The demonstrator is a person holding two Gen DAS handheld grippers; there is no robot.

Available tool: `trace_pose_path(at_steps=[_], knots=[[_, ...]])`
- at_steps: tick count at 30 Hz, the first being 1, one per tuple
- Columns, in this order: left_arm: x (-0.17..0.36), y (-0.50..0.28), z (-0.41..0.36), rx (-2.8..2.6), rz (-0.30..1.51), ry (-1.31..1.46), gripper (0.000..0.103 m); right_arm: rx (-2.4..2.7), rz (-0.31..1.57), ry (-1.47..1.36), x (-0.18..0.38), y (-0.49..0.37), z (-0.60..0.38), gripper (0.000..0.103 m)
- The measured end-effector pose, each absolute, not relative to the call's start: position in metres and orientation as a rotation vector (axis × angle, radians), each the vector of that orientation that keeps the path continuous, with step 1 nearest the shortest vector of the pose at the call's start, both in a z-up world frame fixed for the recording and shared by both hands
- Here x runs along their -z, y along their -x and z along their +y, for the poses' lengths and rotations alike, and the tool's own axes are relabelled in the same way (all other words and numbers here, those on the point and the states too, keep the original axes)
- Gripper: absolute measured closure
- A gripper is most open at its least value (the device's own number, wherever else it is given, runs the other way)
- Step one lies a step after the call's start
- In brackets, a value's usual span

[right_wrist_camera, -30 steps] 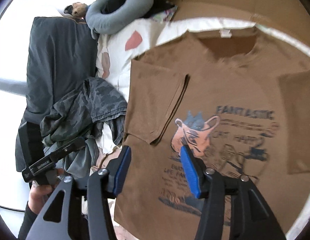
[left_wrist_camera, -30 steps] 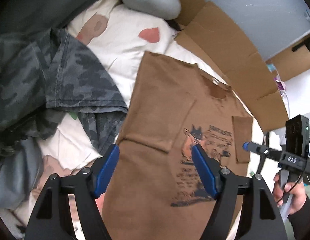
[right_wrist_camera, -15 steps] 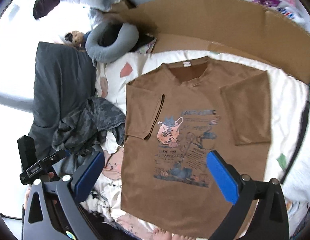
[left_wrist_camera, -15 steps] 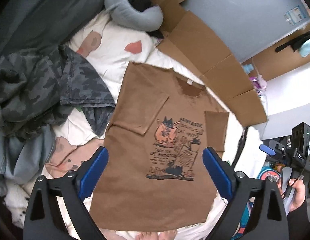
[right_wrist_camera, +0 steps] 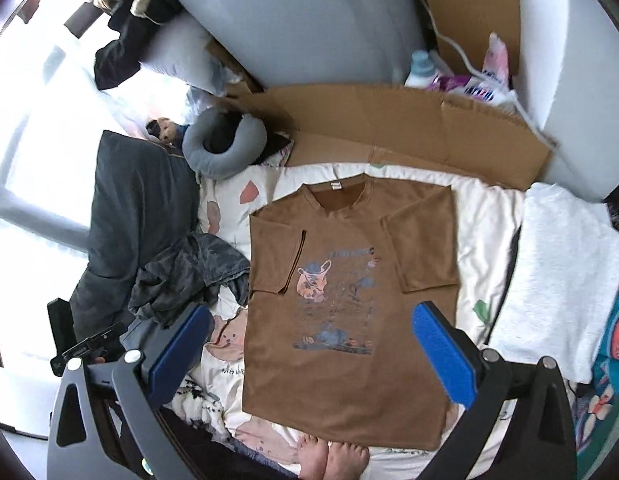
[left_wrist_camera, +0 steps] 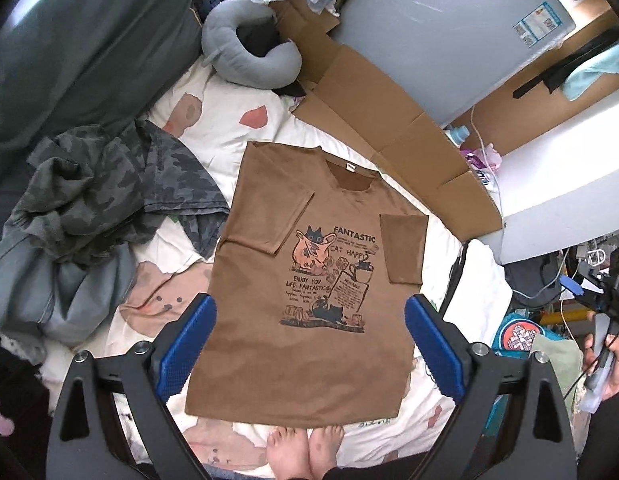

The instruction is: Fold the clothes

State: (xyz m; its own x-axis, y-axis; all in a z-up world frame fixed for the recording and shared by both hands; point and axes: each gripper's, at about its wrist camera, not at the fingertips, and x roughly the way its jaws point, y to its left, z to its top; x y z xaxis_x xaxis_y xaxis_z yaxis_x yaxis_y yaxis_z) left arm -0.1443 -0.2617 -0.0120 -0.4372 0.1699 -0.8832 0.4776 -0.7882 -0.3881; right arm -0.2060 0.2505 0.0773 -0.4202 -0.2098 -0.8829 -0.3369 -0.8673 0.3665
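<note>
A brown T-shirt [left_wrist_camera: 309, 300] [right_wrist_camera: 349, 300] with a cat print lies flat and face up on the white bedsheet [left_wrist_camera: 229, 120], both short sleeves folded in over its chest. My left gripper [left_wrist_camera: 309, 344] hangs open high above the shirt's lower half, blue pads wide apart, holding nothing. My right gripper [right_wrist_camera: 313, 352] is also open and empty, high above the same hem area. In the left wrist view the right gripper's body [left_wrist_camera: 605, 300] shows at the far right in a hand [left_wrist_camera: 605, 360].
A heap of camouflage and grey clothes [left_wrist_camera: 101, 200] [right_wrist_camera: 185, 272] lies left of the shirt. A grey neck pillow [left_wrist_camera: 245, 56] and flattened cardboard [left_wrist_camera: 389, 120] lie beyond it. A white folded cloth [right_wrist_camera: 561, 272] lies to the right. Bare feet [left_wrist_camera: 305, 452] stand below the hem.
Both grippers have risen and pulled back from close over the shirt, so the whole shirt shows. Their jaws have spread wider. The shirt lies still.
</note>
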Motion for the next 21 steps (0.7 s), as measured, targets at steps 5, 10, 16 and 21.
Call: trace_pose_path(at_steps=[5, 10, 16, 21], knots=[[0.0, 0.127, -0.257, 2.339, 0.896, -1.535, 0.008, -2.492, 0.795, 1.573, -0.118, 0.174, 0.267, 0.0], [-0.013, 0.109, -0.252, 2.342, 0.874, -1.526, 0.008, -2.481, 0.811, 1.503, -0.141, 0.137, 0.292, 0.0], [-0.026, 0.086, -0.247, 2.351, 0.854, -1.517, 0.008, -2.472, 0.767, 1.47, -0.154, 0.096, 0.314, 0.0], [-0.028, 0.058, -0.252, 2.34, 0.863, -1.486, 0.008, -2.449, 0.787, 1.445, -0.152, 0.057, 0.333, 0.0]])
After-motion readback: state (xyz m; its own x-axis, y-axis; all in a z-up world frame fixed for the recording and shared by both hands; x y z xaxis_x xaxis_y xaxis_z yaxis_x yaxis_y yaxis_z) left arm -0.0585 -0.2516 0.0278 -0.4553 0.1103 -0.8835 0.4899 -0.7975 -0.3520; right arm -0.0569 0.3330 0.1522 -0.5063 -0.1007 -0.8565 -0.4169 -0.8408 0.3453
